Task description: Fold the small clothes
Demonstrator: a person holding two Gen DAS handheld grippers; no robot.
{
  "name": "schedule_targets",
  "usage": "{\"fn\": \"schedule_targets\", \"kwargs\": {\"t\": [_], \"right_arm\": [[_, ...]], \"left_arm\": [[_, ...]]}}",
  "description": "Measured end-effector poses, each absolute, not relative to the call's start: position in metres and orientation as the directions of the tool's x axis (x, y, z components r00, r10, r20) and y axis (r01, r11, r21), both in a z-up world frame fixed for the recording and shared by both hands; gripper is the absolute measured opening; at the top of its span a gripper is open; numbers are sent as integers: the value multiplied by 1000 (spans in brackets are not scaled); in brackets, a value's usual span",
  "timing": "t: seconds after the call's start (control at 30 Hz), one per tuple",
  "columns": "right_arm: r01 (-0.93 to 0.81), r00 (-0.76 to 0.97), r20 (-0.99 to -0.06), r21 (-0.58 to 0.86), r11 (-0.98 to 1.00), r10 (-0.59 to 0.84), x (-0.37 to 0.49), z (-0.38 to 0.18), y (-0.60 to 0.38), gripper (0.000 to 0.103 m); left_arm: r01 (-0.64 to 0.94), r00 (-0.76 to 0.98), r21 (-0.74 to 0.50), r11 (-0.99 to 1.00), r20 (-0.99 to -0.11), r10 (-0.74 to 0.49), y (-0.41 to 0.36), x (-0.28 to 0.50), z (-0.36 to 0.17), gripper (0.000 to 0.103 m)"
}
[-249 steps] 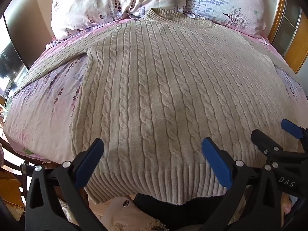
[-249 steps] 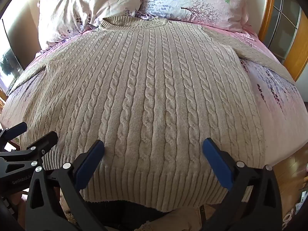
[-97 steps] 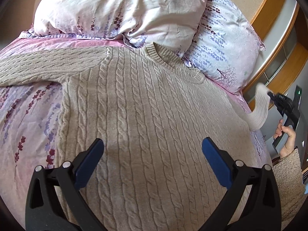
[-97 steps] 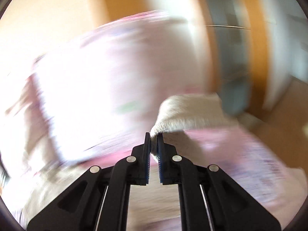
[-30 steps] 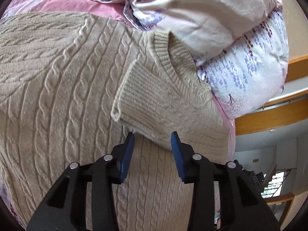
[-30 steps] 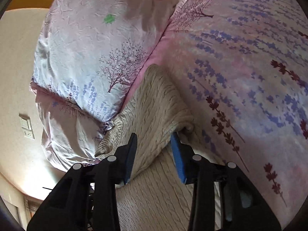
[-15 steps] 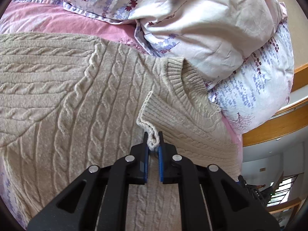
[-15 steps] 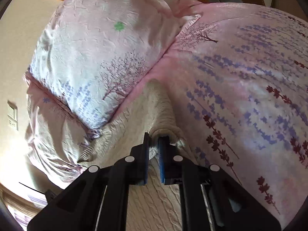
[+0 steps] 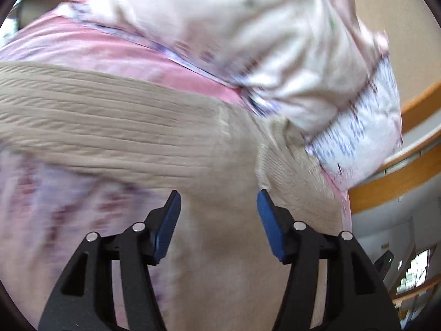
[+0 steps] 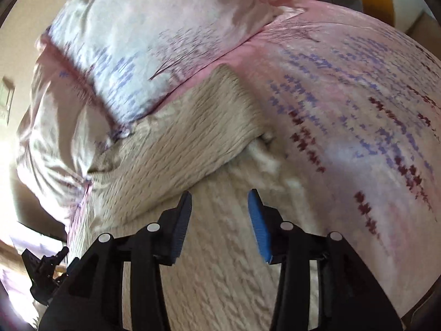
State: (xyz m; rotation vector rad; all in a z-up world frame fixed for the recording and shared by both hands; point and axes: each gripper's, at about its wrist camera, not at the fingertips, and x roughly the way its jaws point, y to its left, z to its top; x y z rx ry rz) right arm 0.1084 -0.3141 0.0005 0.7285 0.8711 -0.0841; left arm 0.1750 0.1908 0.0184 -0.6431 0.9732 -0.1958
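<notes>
- Both grippers are over a beige cable-knit sweater (image 9: pixel 115 127) that's lying on a bed, and both shots are pretty motion-blurred, so fine detail is mush.
- Left gripper (image 9: pixel 219 201): blue-padded jaws spread apart, nothing between them. It's hovering above the sweater body, roughly below the neckline area.
- From the left wrist view, one long sleeve (image 9: pixel 69 115) stretches out flat toward the left across the pink floral bedsheet (image 9: pixel 55 207).
- Just ahead and to the right of the left gripper there's a ribbed cuff (image 9: pixel 278 160) lying on top of the sweater's chest near the collar, so that other sleeve is folded in across the front.
- Right gripper (image 10: pixel 220 201): also open, jaws apart, holding nothing. It sits above the sweater's knit (image 10: pixel 226 262) near the shoulder side.
- In the right wrist view the folded-over sleeve (image 10: pixel 193 135) runs diagonally from the shoulder edge down toward the lower left, on top of the body, with a little bunched bit of fabric at the fold next to the sheet (image 10: pixel 358 104).
- Pillows (image 9: pixel 248 41) in matching floral cases are stacked at the head of the bed, right up against the sweater's collar; same pillows (image 10: pixel 143 44) show in the right view.
- Wooden headboard (image 9: pixel 399 176) curves past on the right in the left view.
- The other gripper (image 10: pixel 44 273) peeks in at the lower left corner of the right view; can't tell anything about its jaws from there.
</notes>
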Motion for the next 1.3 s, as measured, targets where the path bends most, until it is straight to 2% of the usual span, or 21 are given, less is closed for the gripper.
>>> {"fn": "schedule_targets", "kwargs": {"t": [0.1, 0.23, 0.43, 0.47, 0.53, 0.6, 0.77, 0.9, 1.03, 1.1, 1.2, 1.3], "right_arm": [[260, 650, -705, 557, 789, 284, 118, 7, -291, 45], [198, 641, -713, 511, 836, 284, 140, 14, -263, 45], [141, 600, -717, 532, 835, 355, 143, 9, -237, 45], [137, 597, -717, 534, 834, 361, 142, 8, -236, 45], [139, 594, -717, 539, 831, 365, 139, 8, -235, 45], [143, 594, -717, 540, 830, 364, 137, 8, -238, 45], [147, 602, -715, 538, 830, 357, 134, 9, -245, 47], [139, 607, -707, 545, 827, 363, 134, 10, -248, 48], [130, 616, -697, 550, 825, 368, 132, 11, -251, 49], [126, 619, -694, 551, 825, 369, 131, 11, -253, 49], [126, 622, -693, 548, 827, 365, 129, 11, -255, 50], [135, 622, -694, 552, 823, 363, 128, 9, -259, 50]], "left_arm": [[-270, 601, -578, 770, -726, -334, 260, 149, 17, 57], [-466, 607, -589, 660, -756, -247, 333, 126, -1, 56], [-533, 663, -679, 505, -706, -250, 381, 125, -15, 51], [-541, 670, -685, 488, -702, -242, 382, 127, -15, 48], [-566, 684, -698, 439, -695, -223, 391, 131, -20, 27], [-587, 692, -714, 382, -687, -221, 396, 133, -28, 13], [-583, 716, -742, 332, -662, -222, 402, 129, -35, 6], [-521, 748, -733, 437, -639, -180, 380, 139, 0, 5], [-341, 798, -730, 592, -558, -227, 324, 162, 58, 5], [-238, 805, -706, 667, -528, -271, 285, 172, 81, 5], [-25, 767, -656, 755, -497, -406, 198, 189, 103, 5], [106, 688, -615, 782, -522, -504, 124, 198, 90, 7]]}}
